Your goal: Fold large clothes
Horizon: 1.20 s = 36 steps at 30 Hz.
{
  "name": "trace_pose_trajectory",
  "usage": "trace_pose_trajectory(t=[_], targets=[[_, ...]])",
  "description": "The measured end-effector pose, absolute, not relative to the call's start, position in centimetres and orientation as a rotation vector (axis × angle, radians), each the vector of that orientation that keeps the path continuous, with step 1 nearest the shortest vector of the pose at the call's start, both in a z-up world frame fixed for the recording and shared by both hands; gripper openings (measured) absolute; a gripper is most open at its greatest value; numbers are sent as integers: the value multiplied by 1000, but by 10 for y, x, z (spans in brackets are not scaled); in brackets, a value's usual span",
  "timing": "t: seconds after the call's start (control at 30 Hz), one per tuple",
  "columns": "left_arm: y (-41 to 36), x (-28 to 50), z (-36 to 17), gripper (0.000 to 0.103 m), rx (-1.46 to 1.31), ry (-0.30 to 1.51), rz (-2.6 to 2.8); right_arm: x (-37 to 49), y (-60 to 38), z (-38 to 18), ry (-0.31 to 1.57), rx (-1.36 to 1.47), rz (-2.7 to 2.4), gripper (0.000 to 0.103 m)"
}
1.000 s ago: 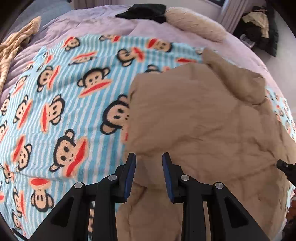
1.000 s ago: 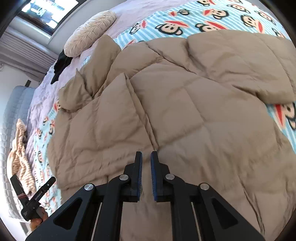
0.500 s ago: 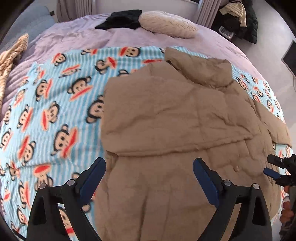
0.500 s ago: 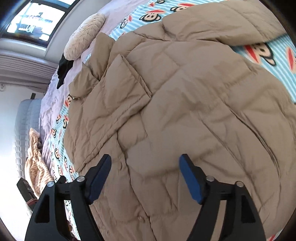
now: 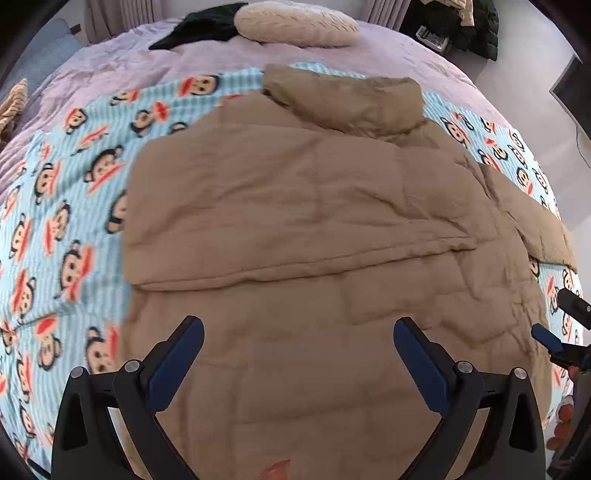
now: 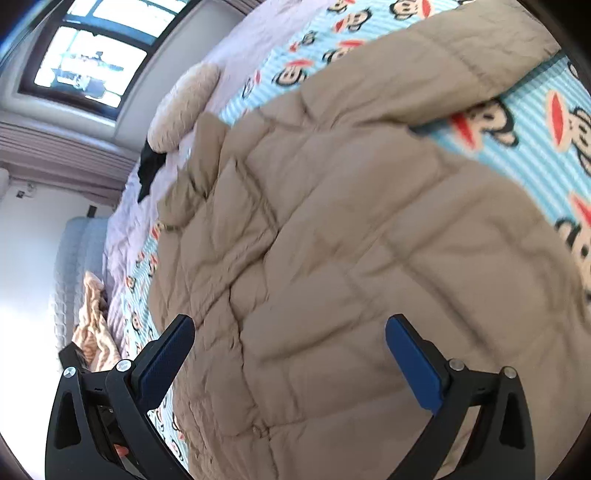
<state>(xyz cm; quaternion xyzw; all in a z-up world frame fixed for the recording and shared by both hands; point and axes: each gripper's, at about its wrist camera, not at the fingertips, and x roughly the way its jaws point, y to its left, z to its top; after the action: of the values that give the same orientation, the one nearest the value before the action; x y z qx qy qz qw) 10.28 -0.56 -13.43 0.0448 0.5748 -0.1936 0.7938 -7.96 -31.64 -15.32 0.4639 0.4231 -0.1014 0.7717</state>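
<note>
Both grippers have sprung wide apart since a second ago, when they were nearly pinched shut over the fabric, and they've backed off so way more of the bed shows. Going left to right in the left wrist view: light blue striped fleece blanket with cartoon monkey faces (image 5: 66, 206) covers the left side, lying on a lilac bedspread (image 5: 122, 70). Up top there's a black garment (image 5: 199, 29) next to a cream knitted pillow (image 5: 295, 24). Then the big tan quilted puffer jacket (image 5: 314, 206) fills the middle, lying flat on the blanket with one side folded over across its front, its collar (image 5: 347, 103) pointing toward the pillow. Left gripper (image 5: 297, 354) hovers over the lower part of the jacket, released, nothing between its blue pads. Far right, the right gripper (image 5: 554, 341) pokes in at the edge. Its own view shows the right gripper (image 6: 288, 350) fully released too, above the jacket's quilted panels.
</note>
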Motion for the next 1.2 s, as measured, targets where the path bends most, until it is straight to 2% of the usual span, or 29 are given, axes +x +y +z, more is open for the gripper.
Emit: trace_pose_trajectory(t=[0.43,0.67,0.7,0.73,0.8,1.07,1.1,1.13,1.2], targets=[[-118,95,-142,103,160,1270,-401,-133,-479,-156,846,1126,-424,103],[-175,90,-138,103,144,1262,-434,-164,-571,-168,699,1273,-510,100],[-182,89,-137,103,147,1262,-440,-167,-582,-171,676,1301,-515,97],[-188,89,-137,103,149,1261,-445,-170,-591,-174,650,1332,-522,88],[-200,88,-135,103,152,1258,-455,-171,-610,-183,604,1407,-521,77],[-227,90,-128,103,162,1243,-474,-157,-656,-218,383,1688,-453,60],[-228,91,-128,103,160,1241,-476,-155,-658,-224,352,1735,-444,49],[-229,91,-127,103,159,1239,-477,-153,-659,-227,329,1766,-432,32],[-229,93,-125,103,156,1232,-474,-147,-663,-237,258,1846,-377,5]])
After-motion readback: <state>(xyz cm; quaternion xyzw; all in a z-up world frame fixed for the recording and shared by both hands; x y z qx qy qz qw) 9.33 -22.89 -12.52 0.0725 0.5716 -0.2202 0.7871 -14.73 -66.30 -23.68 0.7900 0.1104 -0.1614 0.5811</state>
